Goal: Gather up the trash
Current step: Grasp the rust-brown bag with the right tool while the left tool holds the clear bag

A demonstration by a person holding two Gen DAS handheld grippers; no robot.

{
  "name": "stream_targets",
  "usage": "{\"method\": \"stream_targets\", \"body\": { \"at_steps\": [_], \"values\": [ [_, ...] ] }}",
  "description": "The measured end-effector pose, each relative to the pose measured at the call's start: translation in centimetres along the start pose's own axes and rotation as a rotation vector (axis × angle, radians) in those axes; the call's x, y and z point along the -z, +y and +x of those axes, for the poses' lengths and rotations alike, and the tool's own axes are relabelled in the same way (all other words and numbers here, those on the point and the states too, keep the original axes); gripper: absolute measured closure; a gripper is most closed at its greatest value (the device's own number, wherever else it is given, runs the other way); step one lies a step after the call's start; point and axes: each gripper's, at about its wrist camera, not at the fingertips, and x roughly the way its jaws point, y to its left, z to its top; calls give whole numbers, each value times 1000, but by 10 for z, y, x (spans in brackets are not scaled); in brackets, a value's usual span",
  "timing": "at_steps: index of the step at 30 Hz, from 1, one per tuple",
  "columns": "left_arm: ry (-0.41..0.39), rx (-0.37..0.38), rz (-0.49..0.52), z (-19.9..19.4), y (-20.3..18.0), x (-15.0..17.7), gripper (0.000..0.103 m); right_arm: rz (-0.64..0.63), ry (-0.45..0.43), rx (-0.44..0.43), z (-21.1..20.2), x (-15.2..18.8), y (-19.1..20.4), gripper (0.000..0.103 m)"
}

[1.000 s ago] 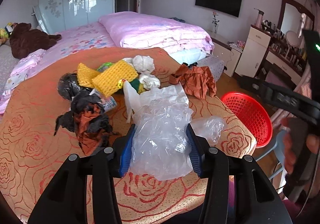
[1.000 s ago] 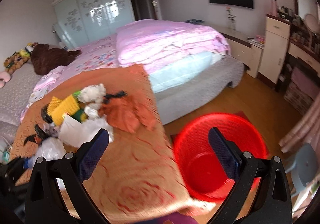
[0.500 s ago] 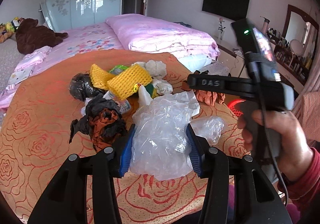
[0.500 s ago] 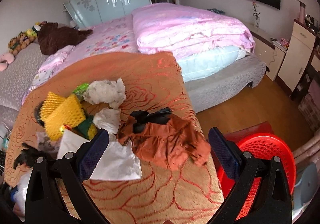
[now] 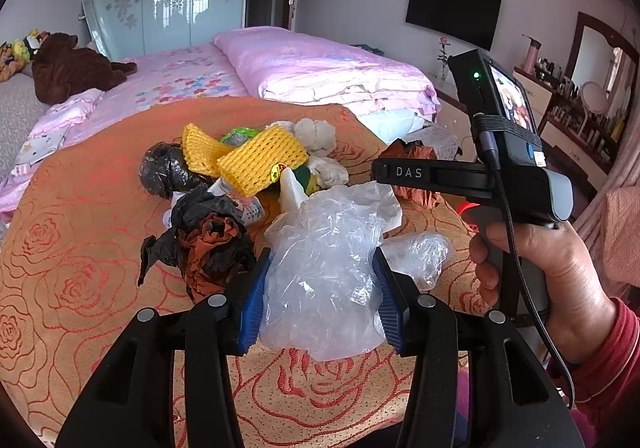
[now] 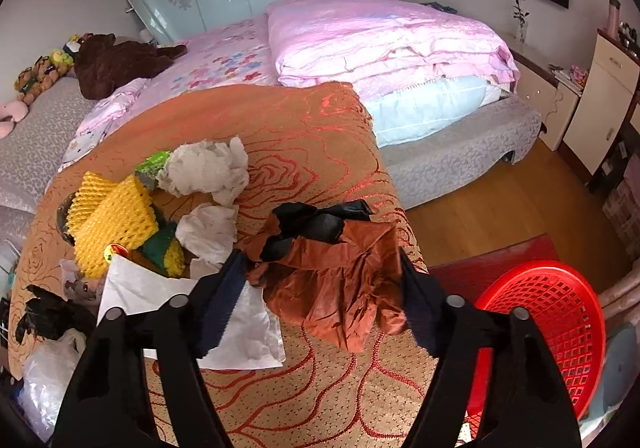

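Note:
My left gripper (image 5: 320, 296) is shut on a crumpled clear plastic bag (image 5: 324, 272) just above the orange rose-patterned table (image 5: 80, 248). My right gripper (image 6: 320, 296) is open, its fingers on either side of a brown and black crumpled wrapper (image 6: 332, 272) near the table's right edge. The pile of trash holds yellow foam netting (image 6: 112, 224), white tissue wads (image 6: 208, 167), a white paper sheet (image 6: 160, 288) and a black and brown wrapper (image 5: 208, 244). The red basket (image 6: 548, 320) stands on the floor to the right.
A second clear bag (image 5: 420, 252) lies beside my left gripper. A black bag (image 5: 164, 167) sits at the pile's left. A bed with pink bedding (image 6: 380, 35) stands behind the table. Wooden floor lies between table and cabinets (image 6: 600, 95).
My right gripper has swung left from over the red basket to the table and come down around the brown wrapper, its jaws narrowing. My left gripper has kept hold of the clear bag.

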Motion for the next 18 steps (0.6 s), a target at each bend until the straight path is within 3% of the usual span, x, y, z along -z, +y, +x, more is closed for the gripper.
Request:
{"method": "stream_targets", "body": {
  "at_steps": [7,18],
  "values": [
    [-12,-5,-8,-3,0,0,57,-8,-42,-9,-19,-4,2,47],
    [-27,-11,-9,-5,-1,-5,57,2,-103,-23,-62,14,-2,47]
  ]
}}
